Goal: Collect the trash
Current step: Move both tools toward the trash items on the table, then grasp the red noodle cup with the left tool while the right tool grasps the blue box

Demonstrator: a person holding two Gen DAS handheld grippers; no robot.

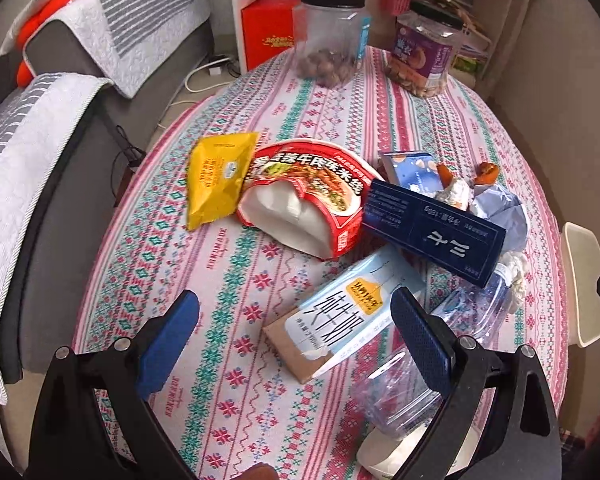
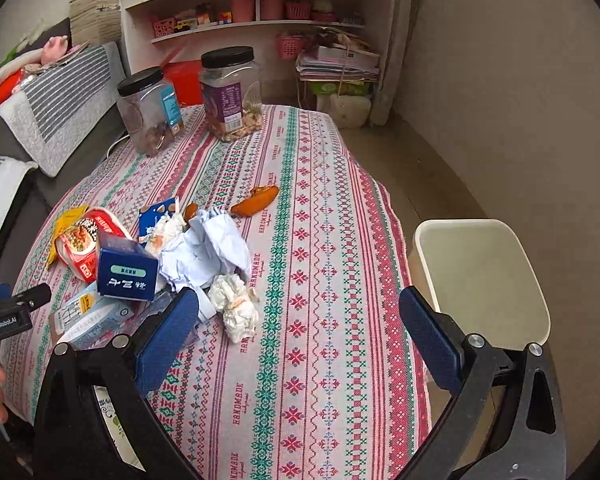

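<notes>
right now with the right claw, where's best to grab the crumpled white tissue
Probably from above, pinching the crumpled white tissue across its narrow middle. It lies alone on the tablecloth, right of the pile, just ahead of the open right claw, and it is soft.

"HANDMADE" on tablecloth (image 2: 256,220), "GenRobot.AI" on left gripper (image 2: 4,314), "100g" on blue box (image 1: 432,226)

- Torn red noodle cup (image 1: 312,196) lies on its side at my eleven o'clock, white inside showing.
- Yellow sachet (image 1: 219,178) lies flat, touching its left.
- Dark blue carton (image 1: 432,226) tilts across the pile.
- Crumpled white tissue (image 2: 236,306) lies beside the pale bin (image 2: 480,280).
</notes>
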